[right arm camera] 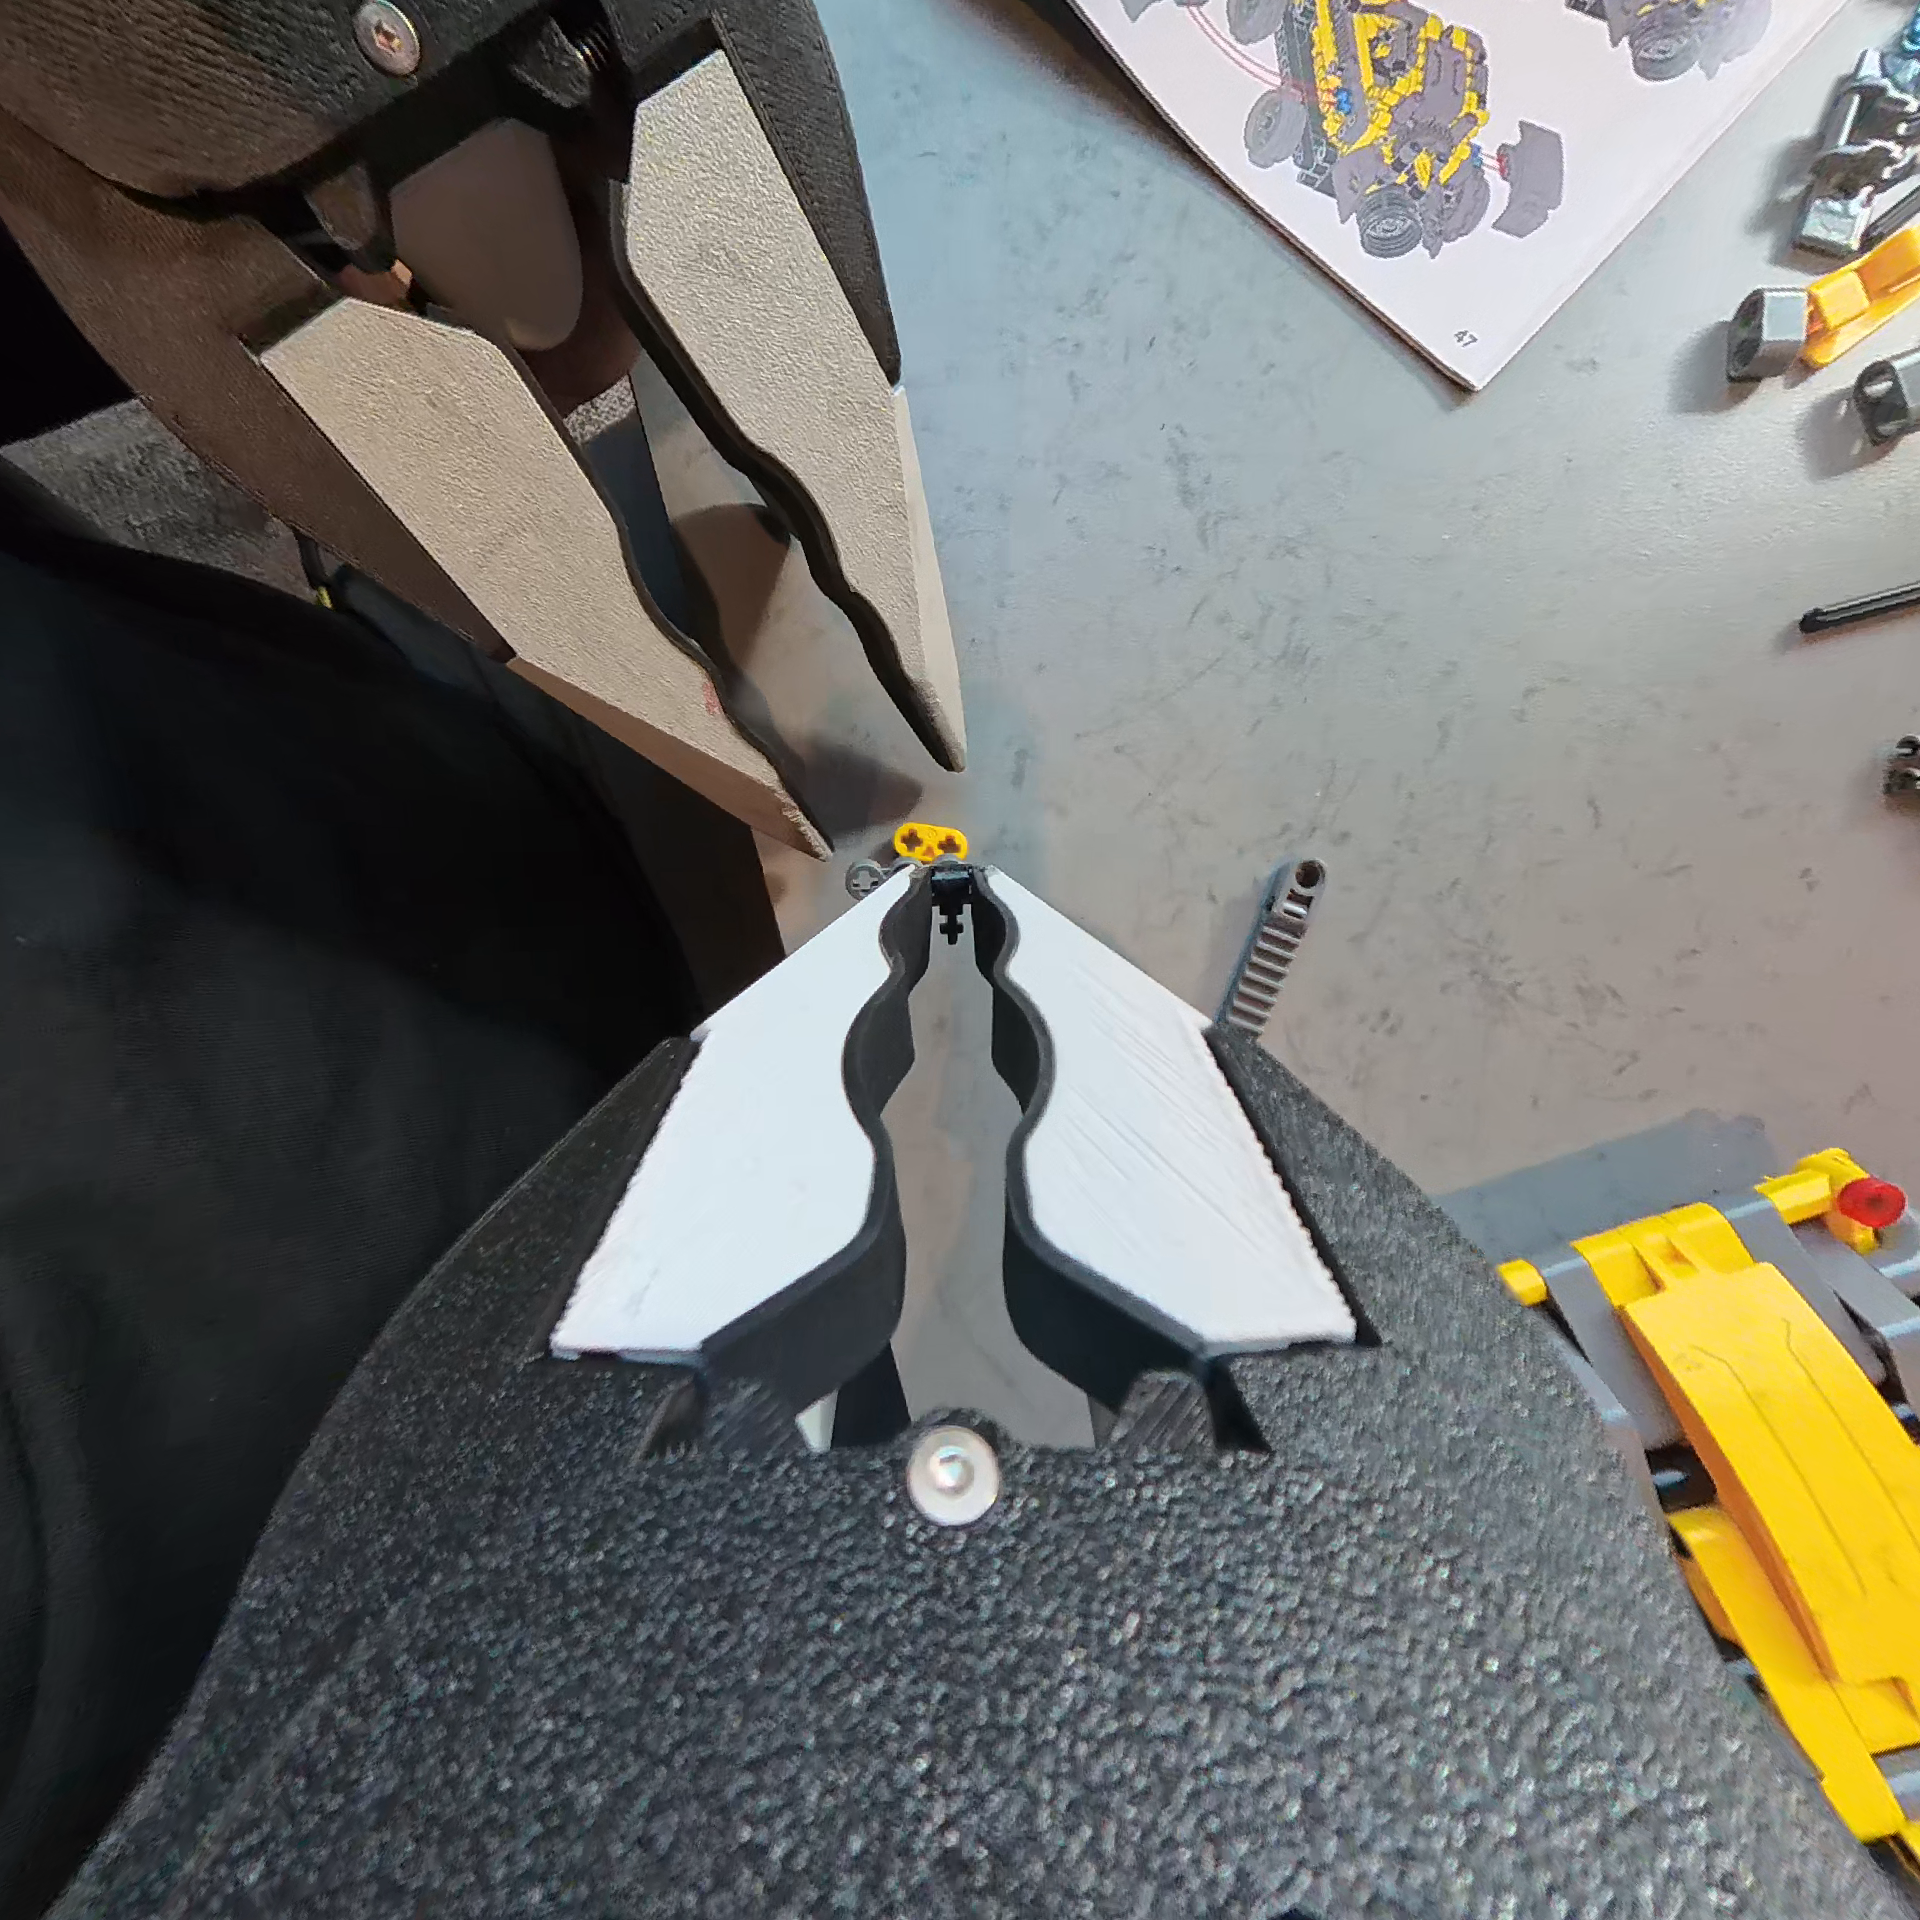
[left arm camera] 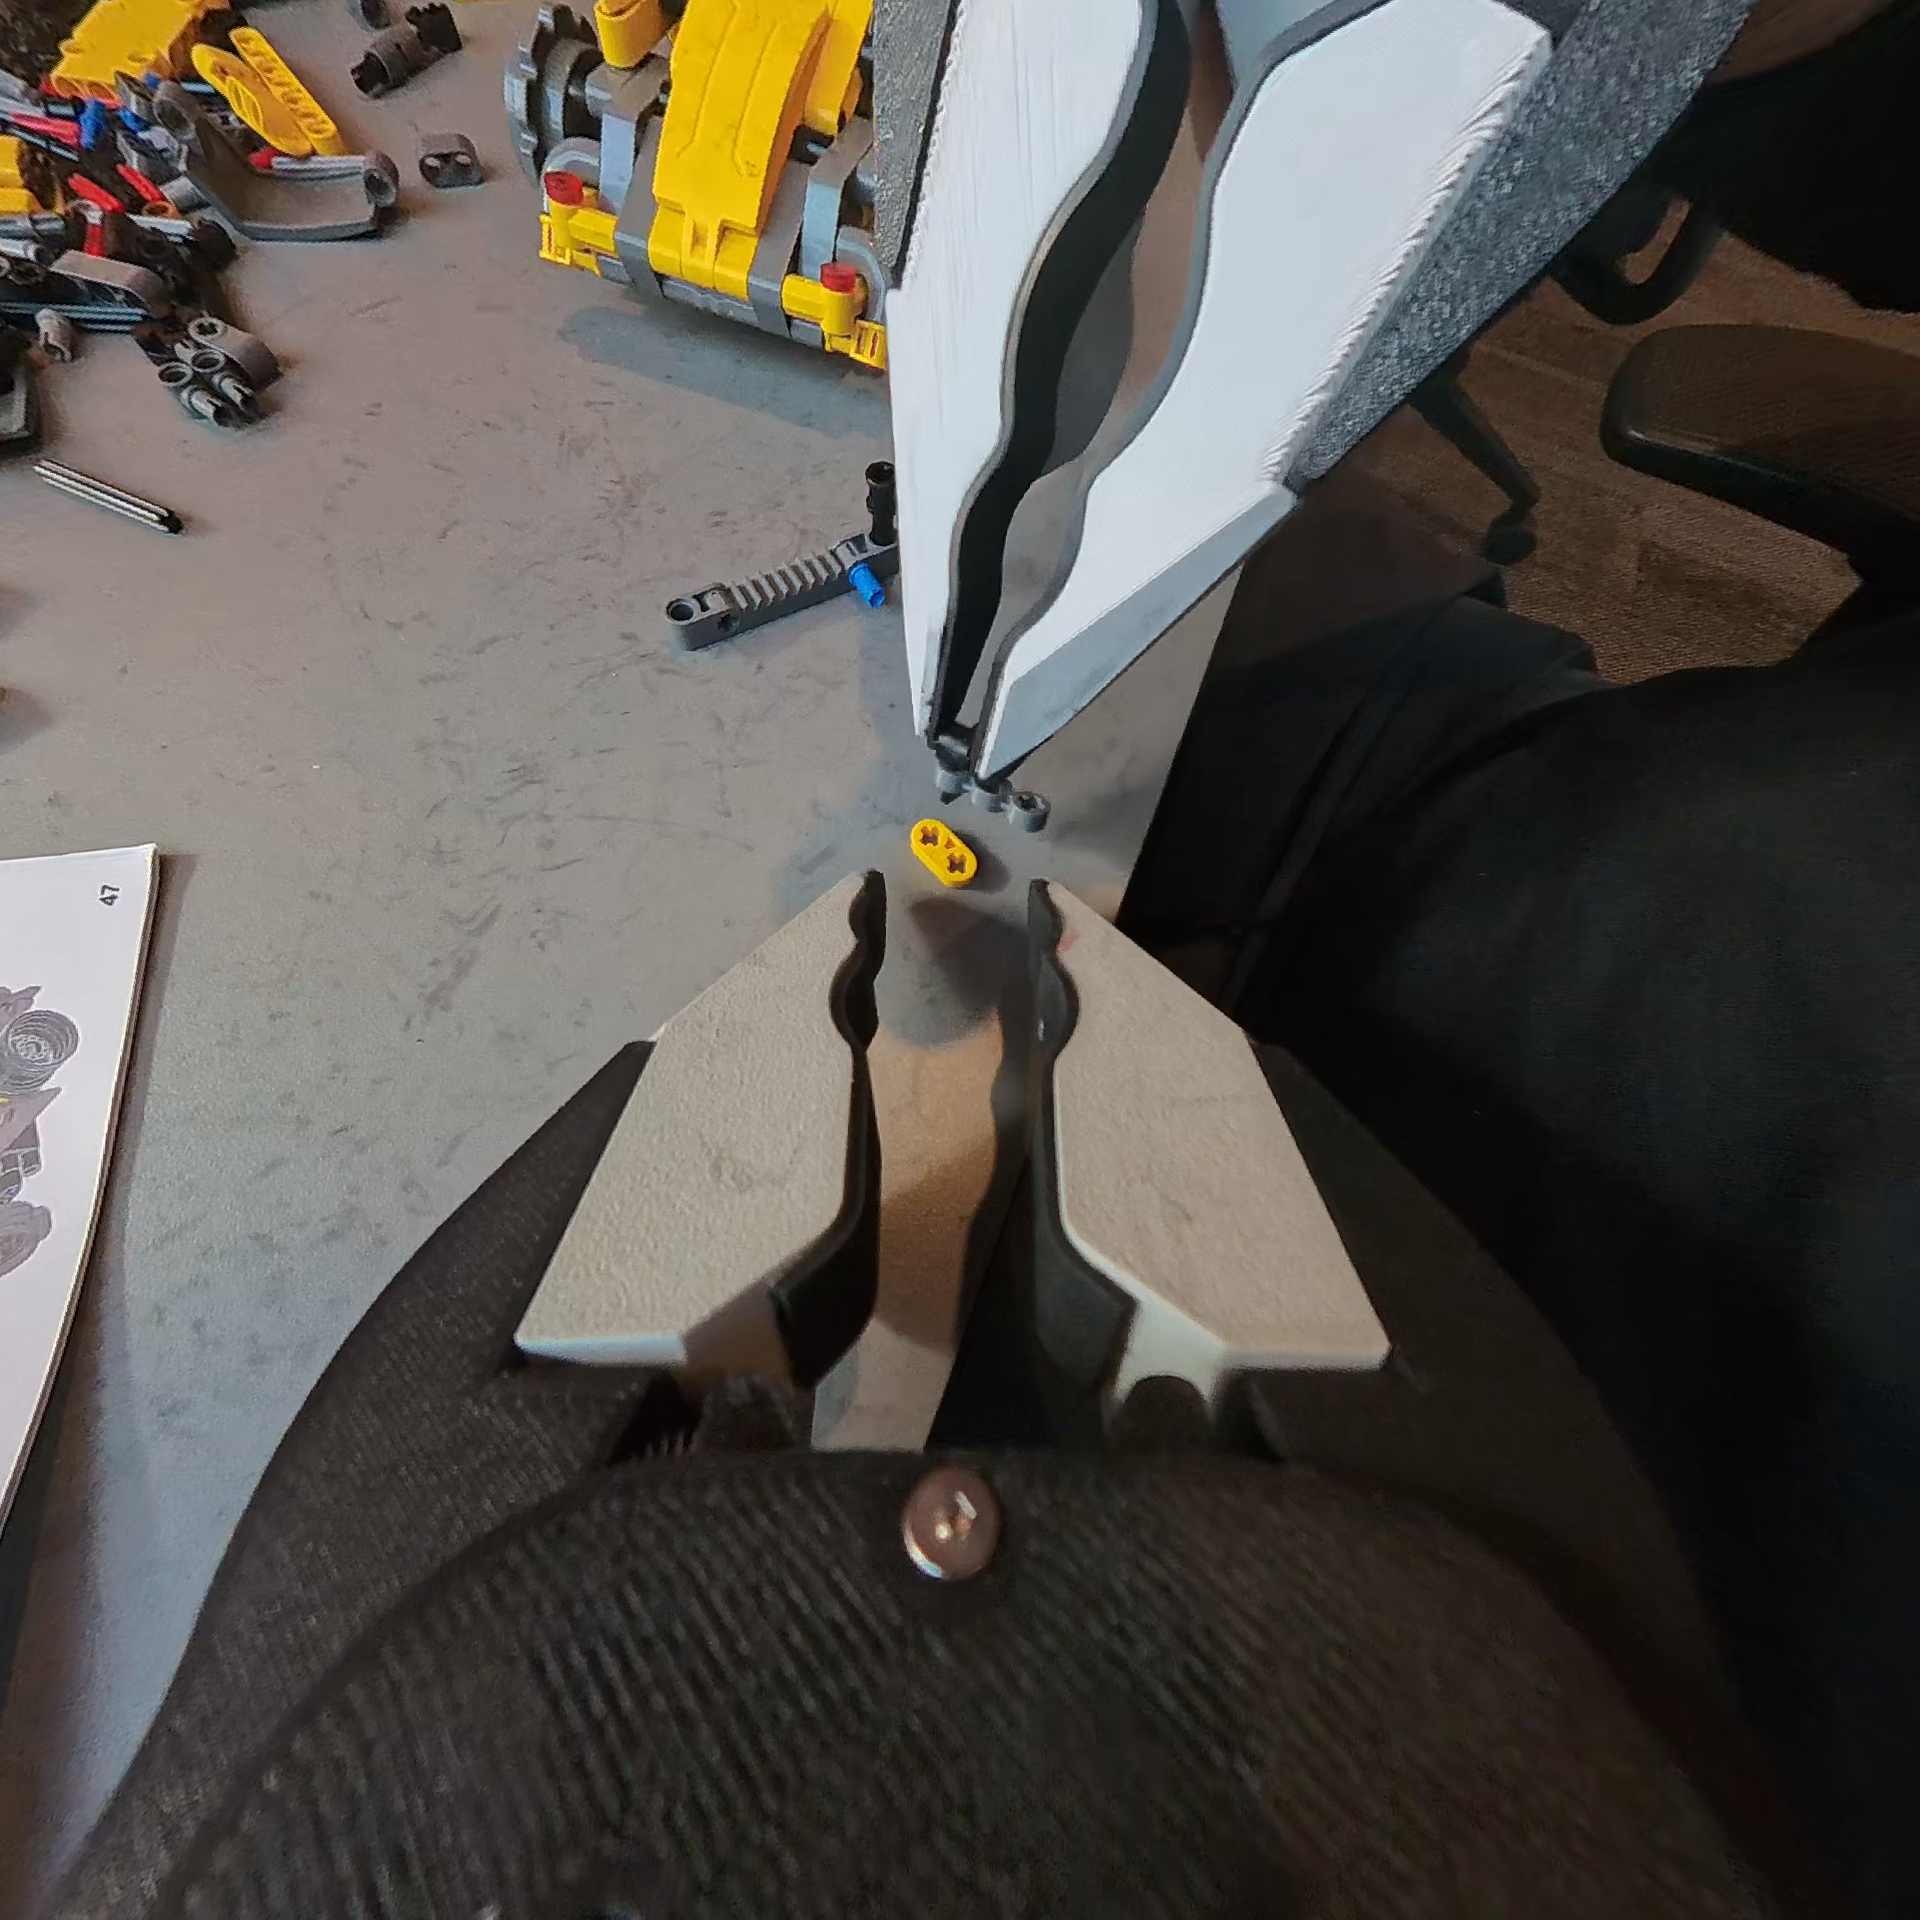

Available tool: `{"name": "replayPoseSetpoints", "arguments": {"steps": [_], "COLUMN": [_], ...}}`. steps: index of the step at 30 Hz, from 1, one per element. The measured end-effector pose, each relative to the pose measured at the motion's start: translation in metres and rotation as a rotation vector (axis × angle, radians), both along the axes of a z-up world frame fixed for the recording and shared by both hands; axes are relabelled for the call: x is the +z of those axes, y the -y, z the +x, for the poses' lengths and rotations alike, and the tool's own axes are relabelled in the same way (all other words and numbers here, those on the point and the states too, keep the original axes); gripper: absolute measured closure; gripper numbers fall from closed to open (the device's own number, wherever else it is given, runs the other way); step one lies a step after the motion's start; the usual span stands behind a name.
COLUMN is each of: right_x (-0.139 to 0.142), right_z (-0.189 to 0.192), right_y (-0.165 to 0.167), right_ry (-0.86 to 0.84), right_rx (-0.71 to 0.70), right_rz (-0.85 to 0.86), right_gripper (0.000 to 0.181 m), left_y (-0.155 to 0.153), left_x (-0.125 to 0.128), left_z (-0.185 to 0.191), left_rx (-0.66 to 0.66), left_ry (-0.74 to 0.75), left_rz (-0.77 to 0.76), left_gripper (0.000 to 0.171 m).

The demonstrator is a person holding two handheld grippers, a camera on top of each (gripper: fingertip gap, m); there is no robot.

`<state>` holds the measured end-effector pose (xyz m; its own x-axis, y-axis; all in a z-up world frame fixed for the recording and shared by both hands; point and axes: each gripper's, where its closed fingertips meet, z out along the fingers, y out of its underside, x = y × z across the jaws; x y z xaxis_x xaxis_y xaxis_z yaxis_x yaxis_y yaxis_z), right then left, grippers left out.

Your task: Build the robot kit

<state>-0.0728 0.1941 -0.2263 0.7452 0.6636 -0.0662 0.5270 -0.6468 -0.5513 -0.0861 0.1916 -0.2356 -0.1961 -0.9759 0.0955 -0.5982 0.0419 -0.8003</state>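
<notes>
A small yellow two-hole piece (left arm camera: 943,852) lies on the grey table (left arm camera: 468,831), near its edge. My left gripper (left arm camera: 954,888) is open, its grey fingertips just short of the yellow piece, one to each side. My right gripper (left arm camera: 966,753), with white fingers, comes in from the far side and is shut on a small grey beam (left arm camera: 995,805) with a black pin, right beside the yellow piece. In the right wrist view my right gripper (right arm camera: 945,875) pinches the black pin (right arm camera: 948,906). The yellow piece (right arm camera: 932,840) lies just past its tips, with the open left gripper (right arm camera: 883,800) beyond.
A yellow and grey toy vehicle (left arm camera: 727,177) (right arm camera: 1766,1403) stands farther back. A grey toothed rack (left arm camera: 779,597) (right arm camera: 1268,966), a black axle (left arm camera: 104,497), a pile of loose parts (left arm camera: 125,187) and an instruction booklet (left arm camera: 62,1091) (right arm camera: 1455,156) lie on the table. A person's dark clothing (left arm camera: 1558,1039) lies past the table edge. The tips of both grippers are at nearly the same place. The black axle (left arm camera: 104,497) is about equally far from each gripper, around 20 cm.
</notes>
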Motion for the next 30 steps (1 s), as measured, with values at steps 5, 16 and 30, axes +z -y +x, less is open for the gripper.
{"name": "replayPoseSetpoints", "arguments": {"steps": [5,16,30], "right_x": [-0.0028,-0.0056,-0.009], "right_z": [-0.0018,-0.004,-0.0033], "right_y": [-0.0009,-0.0033,-0.004], "right_ry": [0.019,0.044,0.095], "right_rx": [0.008,0.007,-0.016], "right_rz": [-0.023,-0.067,-0.123], "right_gripper": [0.174,0.174,0.174], "left_y": [0.0002,-0.0011,-0.0009], "left_x": [-0.0002,0.0002,0.0], "left_z": [-0.0004,-0.0018,-0.0021], "left_rx": [0.0,0.001,-0.001], "left_ry": [-0.002,0.0,0.001], "left_rz": [0.001,-0.005,-0.002], "left_gripper": [0.146,0.145,0.145]}}
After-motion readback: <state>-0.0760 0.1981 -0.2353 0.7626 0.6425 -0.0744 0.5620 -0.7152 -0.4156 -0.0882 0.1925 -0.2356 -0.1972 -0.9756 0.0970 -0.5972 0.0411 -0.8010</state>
